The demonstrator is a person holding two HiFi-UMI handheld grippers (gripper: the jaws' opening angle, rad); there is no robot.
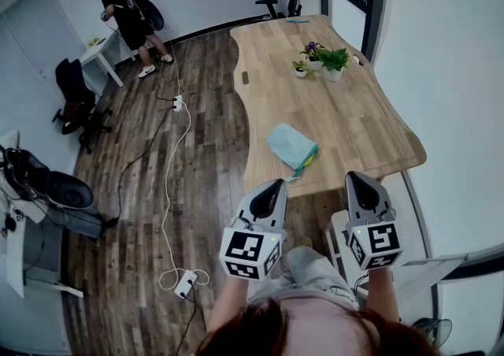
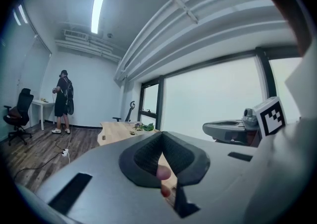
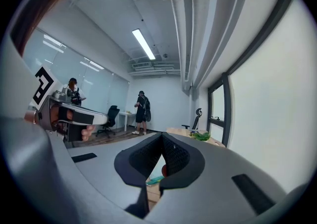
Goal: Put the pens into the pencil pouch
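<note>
the left gripper (image 1: 276, 183) and the right gripper (image 1: 352, 176) are held side by side in front of the near edge of the desk (image 1: 354, 114), both pointing toward it. in the left gripper view the left gripper (image 2: 161, 140) has its jaws pressed together with nothing clamped between them. the right gripper view shows the right gripper (image 3: 162, 143) clenched the same way and empty. the teal pencil pouch (image 1: 289, 144) lies flat on the desk by its near left corner, just ahead of the left gripper's tip and apart from both grippers. a yellow-green strip (image 1: 309, 161) shows along the pouch's near side; whether it is pens cannot be told. two small potted plants (image 1: 326, 60) stand toward the far right edge of the desk. on the wooden floor left of the desk a white cable (image 1: 168, 189) runs to a power strip (image 1: 184, 284). a person (image 1: 126, 20) stands at a white table in the far left of the room.
</note>
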